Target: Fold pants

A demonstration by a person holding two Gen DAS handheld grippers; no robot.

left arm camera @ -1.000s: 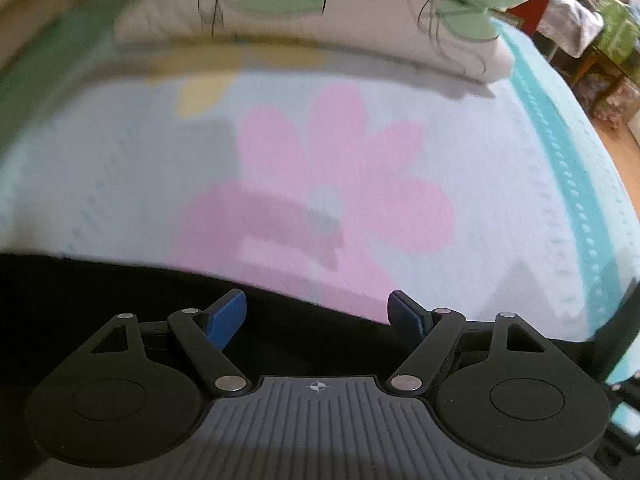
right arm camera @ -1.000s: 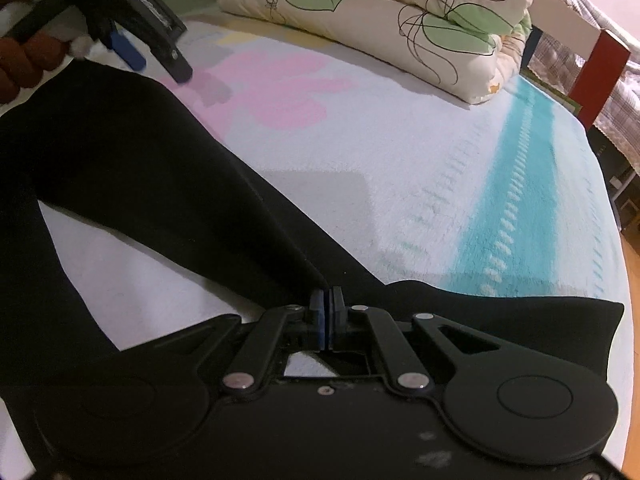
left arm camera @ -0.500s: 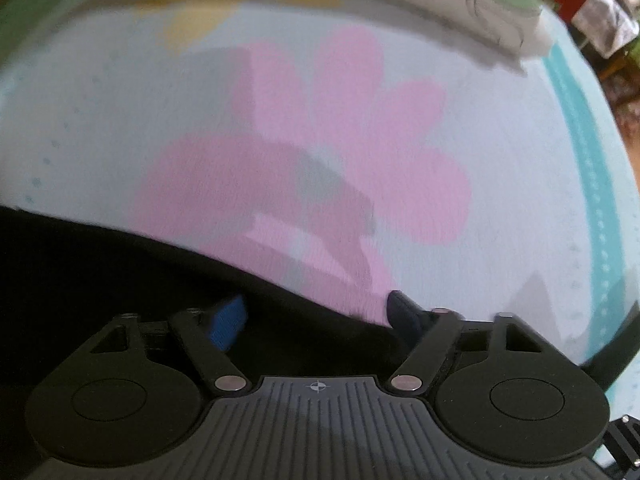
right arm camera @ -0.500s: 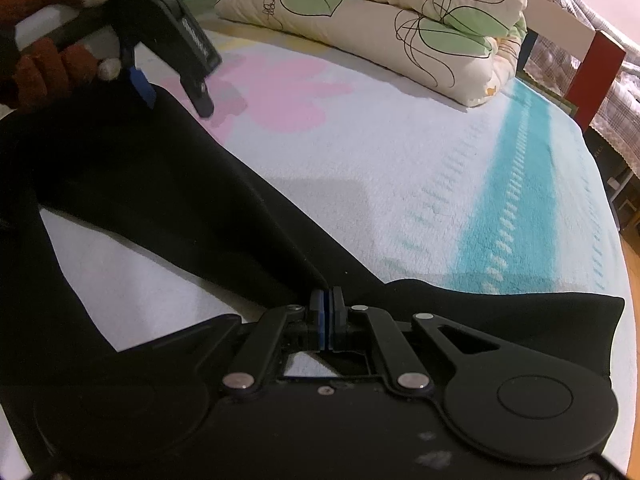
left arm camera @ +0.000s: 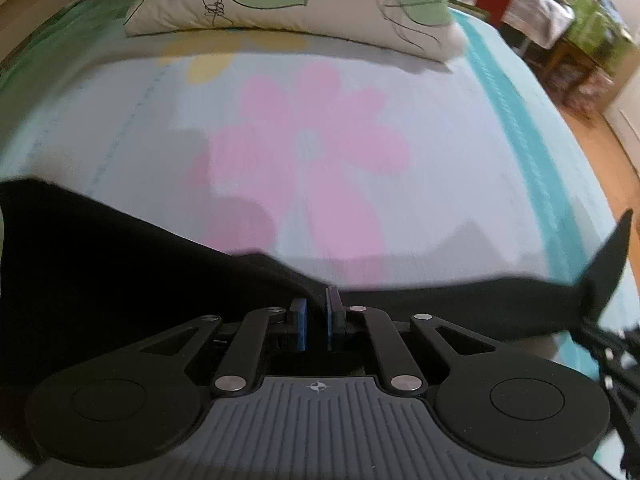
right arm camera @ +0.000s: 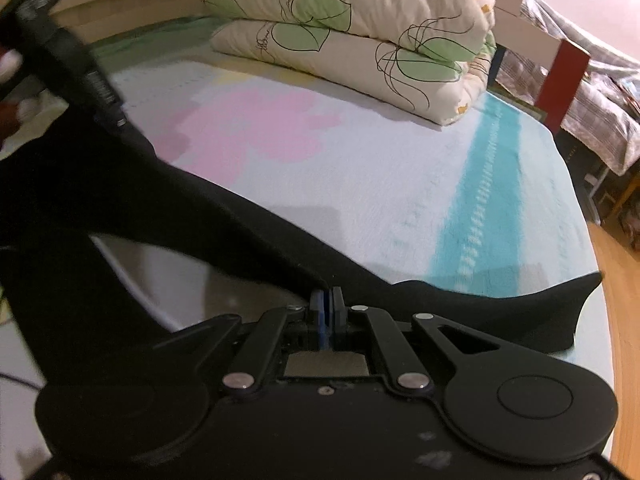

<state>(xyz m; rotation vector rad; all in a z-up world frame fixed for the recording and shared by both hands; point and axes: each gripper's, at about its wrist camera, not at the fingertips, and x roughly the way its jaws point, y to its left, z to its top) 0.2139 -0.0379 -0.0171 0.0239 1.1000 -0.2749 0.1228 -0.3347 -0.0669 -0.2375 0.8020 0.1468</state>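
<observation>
Black pants (left arm camera: 120, 264) lie stretched across the flowered bed sheet (left arm camera: 320, 152). My left gripper (left arm camera: 316, 314) has its blue pads nearly closed on the top edge of the pants. My right gripper (right arm camera: 326, 310) is shut on another part of the pants (right arm camera: 240, 236), whose waist corner sticks out to the right. The left gripper's body shows at the upper left of the right wrist view (right arm camera: 76, 64), lifting the cloth off the bed.
A folded quilt with green leaves (right arm camera: 360, 44) lies at the head of the bed. A teal stripe (right arm camera: 484, 200) runs down the sheet. The bed's right edge meets a wooden floor (right arm camera: 616, 280). Furniture (left arm camera: 580, 40) stands beyond the bed.
My left gripper was open above the pants edge and has closed on it. The pants edge has risen off the bed. The right gripper stays shut on the pants.
</observation>
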